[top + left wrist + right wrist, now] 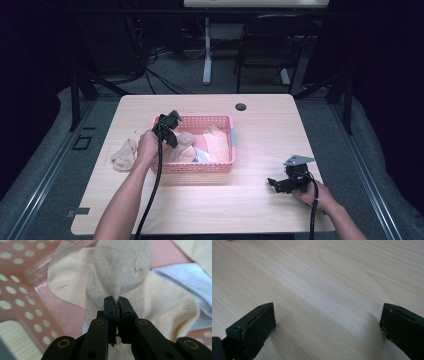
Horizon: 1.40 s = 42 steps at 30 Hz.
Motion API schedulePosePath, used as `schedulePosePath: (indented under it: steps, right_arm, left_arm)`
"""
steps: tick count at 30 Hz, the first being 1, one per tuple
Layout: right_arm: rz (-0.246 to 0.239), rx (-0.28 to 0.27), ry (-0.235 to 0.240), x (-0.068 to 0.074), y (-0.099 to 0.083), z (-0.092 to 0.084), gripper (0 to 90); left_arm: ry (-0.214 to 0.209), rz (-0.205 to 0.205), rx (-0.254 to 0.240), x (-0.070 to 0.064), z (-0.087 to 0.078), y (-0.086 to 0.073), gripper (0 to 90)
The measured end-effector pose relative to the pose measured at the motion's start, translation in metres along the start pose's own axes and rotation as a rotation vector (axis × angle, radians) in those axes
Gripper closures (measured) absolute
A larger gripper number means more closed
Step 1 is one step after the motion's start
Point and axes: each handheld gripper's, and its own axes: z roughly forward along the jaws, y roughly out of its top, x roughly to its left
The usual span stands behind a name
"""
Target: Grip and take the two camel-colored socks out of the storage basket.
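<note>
Left tongs (116,305): pressed together, pinching a fold of a beige-grey sock (120,270), inside the pink basket (231,150) at its left end.
Sock direction: it hangs straight ahead of the tips, long axis running away from them, over paler cream socks (167,312) on the basket floor.
Basket place: middle of the counter (260,200), slightly toward the left edge.
Loose sock (124,154): on the counter, just beside the basket's left wall.
Right tongs (328,327): spread wide, low over bare wood near the counter's right near corner, well apart from the basket.
Nearer hand: the left.
Writing: none readable.
</note>
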Motion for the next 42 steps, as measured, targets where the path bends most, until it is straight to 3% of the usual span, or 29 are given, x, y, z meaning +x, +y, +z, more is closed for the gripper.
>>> schedulePosePath:
  steps: [20, 33, 42]
  right_arm:
    - [0.000, 0.000, 0.000, 0.000, 0.000, 0.000, 0.0]
    - [0.001, -0.001, 0.003, 0.000, 0.000, 0.000, 0.0]
    - [0.001, -0.001, 0.003, 0.000, 0.000, 0.000, 0.0]
  left_arm:
    - [0.004, 0.043, -0.123, -0.001, -0.069, 0.003, 86.5]
    - [0.029, 0.062, -0.171, -0.004, -0.110, 0.009, 86.5]
    - [0.043, 0.071, -0.182, -0.004, -0.130, 0.011, 86.5]
